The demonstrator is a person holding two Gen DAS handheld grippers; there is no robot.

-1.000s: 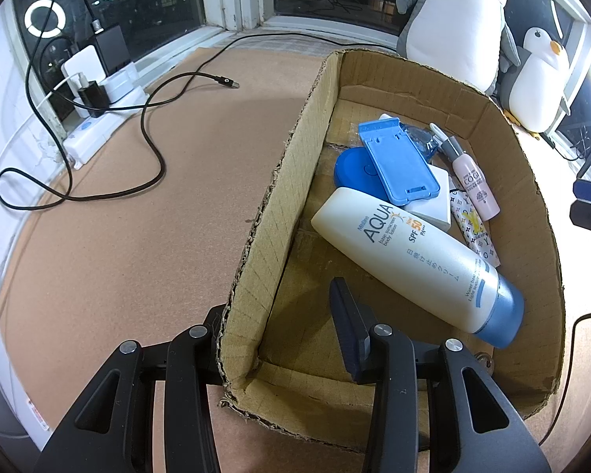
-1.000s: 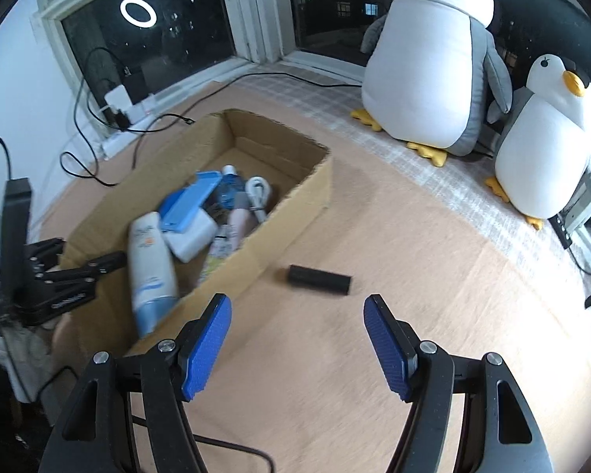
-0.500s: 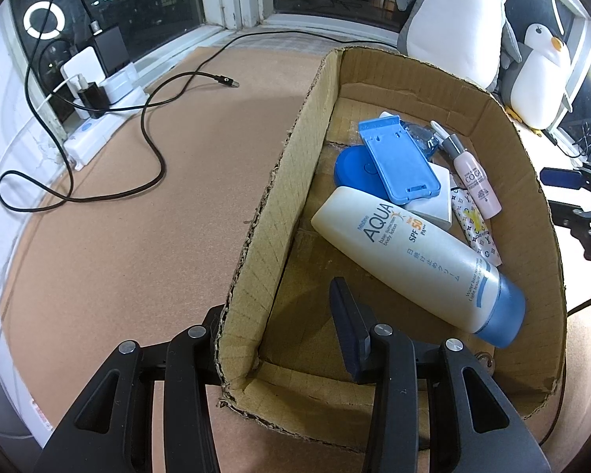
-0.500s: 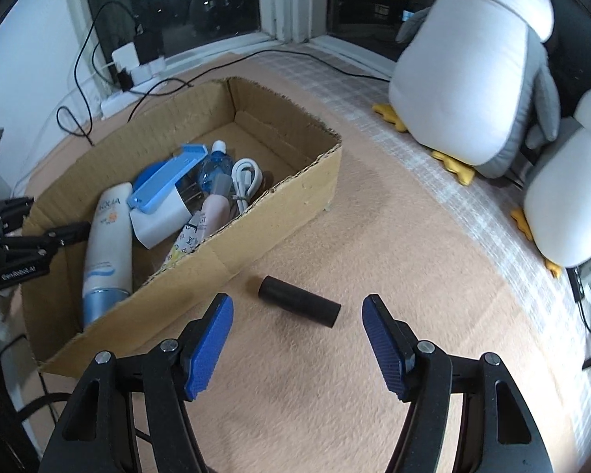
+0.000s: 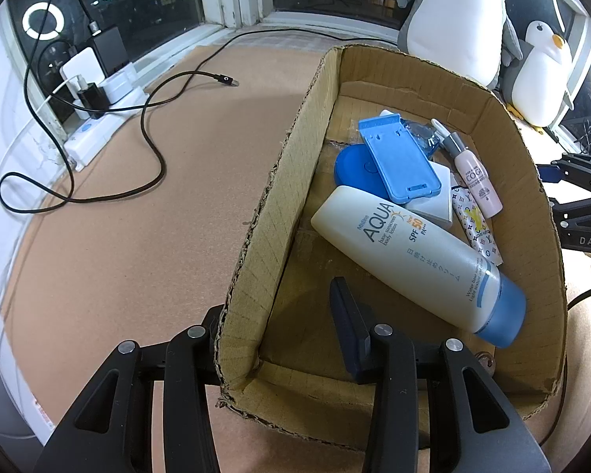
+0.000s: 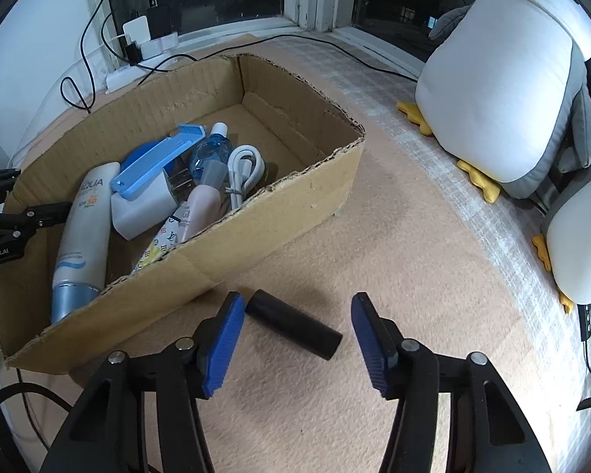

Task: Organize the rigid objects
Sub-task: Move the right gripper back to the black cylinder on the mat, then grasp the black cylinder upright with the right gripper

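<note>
Cardboard box (image 6: 224, 252) fills the left half of the right wrist frame, its long near wall slanting from lower left up toward the centre. Just below that wall, at lower centre, a black cylinder (image 6: 293, 325) lies on its side on the tan mat (image 6: 413, 276), outside the box. The right gripper (image 6: 293, 335) has its blue-padded jaws spread wide, one to each side of the cylinder; its left end sits close to the left pad, though contact cannot be judged.

In the left wrist frame the left gripper (image 5: 279, 315) straddles the box's near corner: one finger stands inside the box at lower centre, the other outside the wall at lower left. The jaws are apart with the cardboard wall between them; whether they press on it cannot be told.

Inside the box (image 5: 532, 213) a white sunscreen bottle (image 5: 409, 260) with a blue cap lies diagonally across the centre. Above it rest a blue flat stand (image 5: 398, 157) on a white charger block (image 5: 437, 201), a round blue disc (image 5: 348, 167), a pink tube (image 5: 476, 181) and a patterned tube (image 5: 476, 228). The right wrist view also shows a coiled white cable (image 6: 246, 169) and a clear blue bottle (image 6: 210, 153) near the box's middle.

Two plush penguins (image 6: 504, 79) stand at the right edge, and a power strip (image 5: 98, 118) with black cords (image 5: 149, 134) sits at upper left.
</note>
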